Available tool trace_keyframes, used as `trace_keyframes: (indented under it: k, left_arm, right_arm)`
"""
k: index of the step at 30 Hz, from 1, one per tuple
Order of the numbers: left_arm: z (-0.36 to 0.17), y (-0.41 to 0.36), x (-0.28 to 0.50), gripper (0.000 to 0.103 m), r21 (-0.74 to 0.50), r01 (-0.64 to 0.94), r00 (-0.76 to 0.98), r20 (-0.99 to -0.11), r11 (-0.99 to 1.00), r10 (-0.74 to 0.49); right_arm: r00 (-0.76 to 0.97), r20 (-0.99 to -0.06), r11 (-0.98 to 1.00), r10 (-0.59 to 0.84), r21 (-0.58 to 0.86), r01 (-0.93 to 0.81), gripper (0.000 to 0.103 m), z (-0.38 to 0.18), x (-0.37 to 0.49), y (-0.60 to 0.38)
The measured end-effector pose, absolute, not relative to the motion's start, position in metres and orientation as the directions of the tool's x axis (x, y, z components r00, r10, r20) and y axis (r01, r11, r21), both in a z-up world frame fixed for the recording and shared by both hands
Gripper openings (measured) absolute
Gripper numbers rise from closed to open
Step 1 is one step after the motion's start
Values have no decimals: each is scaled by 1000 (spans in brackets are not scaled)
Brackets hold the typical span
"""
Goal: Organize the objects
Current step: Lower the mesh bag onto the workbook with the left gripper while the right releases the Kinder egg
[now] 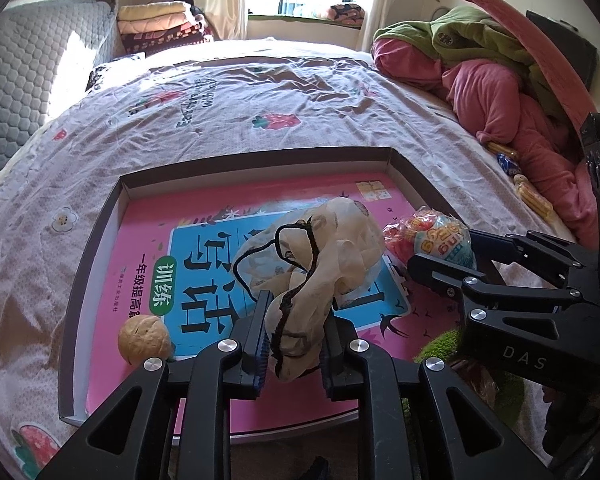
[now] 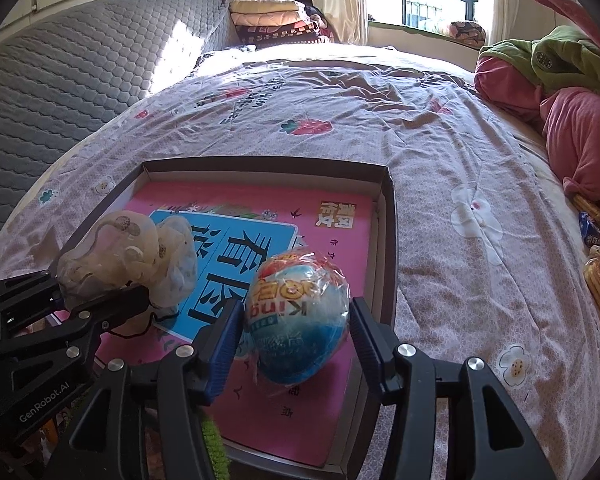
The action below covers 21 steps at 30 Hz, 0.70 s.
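Note:
A shallow cardboard box [image 1: 100,236] [image 2: 386,216] lies on the bed with a pink and blue book [image 1: 204,264] [image 2: 260,240] inside. My left gripper [image 1: 296,340] [image 2: 100,292] is shut on a cream fabric pouch with a black cord [image 1: 320,264] [image 2: 128,256], held above the book. My right gripper [image 2: 296,316] [image 1: 440,268] has its fingers on both sides of a wrapped toy egg [image 2: 300,320] [image 1: 432,236] that sits on the book by the box's right wall. A walnut [image 1: 144,340] lies in the box at the left.
The bed has a floral sheet [image 1: 260,100] [image 2: 460,160]. Pink and green bedding [image 1: 520,92] [image 2: 572,112] is piled at the right, with snack packets [image 1: 528,192] [image 2: 596,256] beside it. A grey padded headboard [image 1: 24,80] [image 2: 60,72] stands at the left.

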<state>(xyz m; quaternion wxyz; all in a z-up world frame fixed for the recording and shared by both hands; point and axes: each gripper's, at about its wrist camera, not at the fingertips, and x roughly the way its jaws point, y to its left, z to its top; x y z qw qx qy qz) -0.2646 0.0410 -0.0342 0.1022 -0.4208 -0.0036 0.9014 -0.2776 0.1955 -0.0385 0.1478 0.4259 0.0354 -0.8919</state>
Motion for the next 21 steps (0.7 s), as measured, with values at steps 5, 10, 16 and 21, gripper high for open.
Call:
trace_keyframes:
  k: [5,10,16,21]
  left_arm:
    - [-33,43,-264,28,-93,-187,-626,-756,-978,192]
    - [-30,41,-265,45,-101,-173,-630,-753,-980,189]
    - [-25,38,-267,48,-108,-159,-636,-749,-981,185]
    - [-21,37,-267,51,-119,-149,-637,-747,-982,187]
  right_arm:
    - [-603,-762,-958,-236,77,277,60,-35,-278,201]
    - [-605,-761,-958,-234,75,276,61,-33,-278,200]
    - [-623,-748,-960,-229,67,272,64,-28,-276,201]
    - [-633,-738,-961,-232,72,268,64,-24,-275,204]
